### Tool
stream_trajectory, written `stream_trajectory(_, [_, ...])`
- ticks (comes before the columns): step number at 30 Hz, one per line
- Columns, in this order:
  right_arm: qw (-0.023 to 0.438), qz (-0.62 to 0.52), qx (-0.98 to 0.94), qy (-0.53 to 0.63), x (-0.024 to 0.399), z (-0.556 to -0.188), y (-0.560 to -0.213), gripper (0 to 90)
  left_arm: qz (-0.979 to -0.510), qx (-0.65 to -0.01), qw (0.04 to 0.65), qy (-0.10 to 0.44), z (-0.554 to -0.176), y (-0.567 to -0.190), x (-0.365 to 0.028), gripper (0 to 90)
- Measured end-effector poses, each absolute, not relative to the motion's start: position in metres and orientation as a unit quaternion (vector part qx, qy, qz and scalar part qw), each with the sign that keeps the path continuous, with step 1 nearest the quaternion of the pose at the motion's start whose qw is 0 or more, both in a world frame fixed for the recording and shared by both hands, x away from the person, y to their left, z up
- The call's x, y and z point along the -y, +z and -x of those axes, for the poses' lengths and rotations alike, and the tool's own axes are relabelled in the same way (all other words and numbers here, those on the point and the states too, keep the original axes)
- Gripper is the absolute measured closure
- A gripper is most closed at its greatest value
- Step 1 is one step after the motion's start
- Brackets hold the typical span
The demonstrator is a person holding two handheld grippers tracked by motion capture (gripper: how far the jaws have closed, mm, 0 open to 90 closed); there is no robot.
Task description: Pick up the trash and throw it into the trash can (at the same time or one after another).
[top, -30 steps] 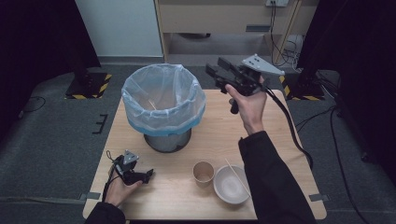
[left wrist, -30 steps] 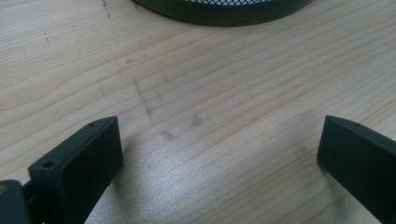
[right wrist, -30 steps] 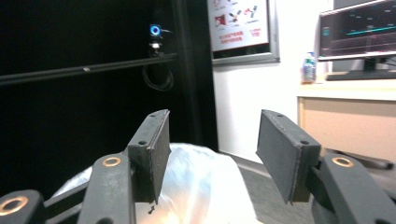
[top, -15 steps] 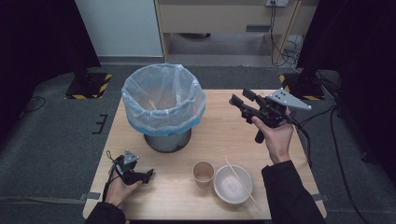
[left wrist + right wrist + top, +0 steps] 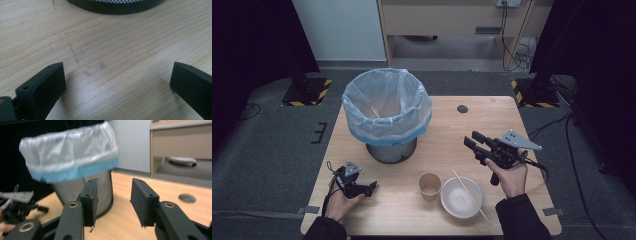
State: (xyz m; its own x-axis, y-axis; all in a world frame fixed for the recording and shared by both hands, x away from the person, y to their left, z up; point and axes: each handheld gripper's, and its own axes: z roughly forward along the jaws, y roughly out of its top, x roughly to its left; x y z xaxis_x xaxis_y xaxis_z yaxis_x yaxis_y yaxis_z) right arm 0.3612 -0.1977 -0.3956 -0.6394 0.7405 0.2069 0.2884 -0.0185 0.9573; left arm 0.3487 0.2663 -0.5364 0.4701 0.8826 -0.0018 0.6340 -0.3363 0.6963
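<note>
My left gripper (image 5: 371,188) rests open at table's 7 o'clock. Chopstick (image 5: 470,195) lies across bowl (image 5: 460,199), long axis 11-to-5. Right gripper (image 5: 473,141), jaws just narrowing on nothing, is nearer; chopstick at its 6.

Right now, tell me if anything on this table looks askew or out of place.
One chopstick lies slanted across the white bowl, its end jutting past the rim. Another stick sits inside the lined bin. Nothing spilled.
</note>
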Motion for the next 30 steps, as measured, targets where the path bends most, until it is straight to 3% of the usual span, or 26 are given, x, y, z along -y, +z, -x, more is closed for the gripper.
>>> stream_trajectory(13, [0.154, -0.411, -0.721, 0.537, 0.204, -0.335, -0.443, 67.4, -0.794, -0.477, 0.323, 0.192, -0.349, -0.536, -0.266, 0.0])
stream_trajectory(30, [0.108, -0.403, -0.786, 0.457, 0.194, -0.322, -0.476, 67.9, -0.794, -0.477, 0.323, 0.192, -0.349, -0.536, -0.266, 0.0])
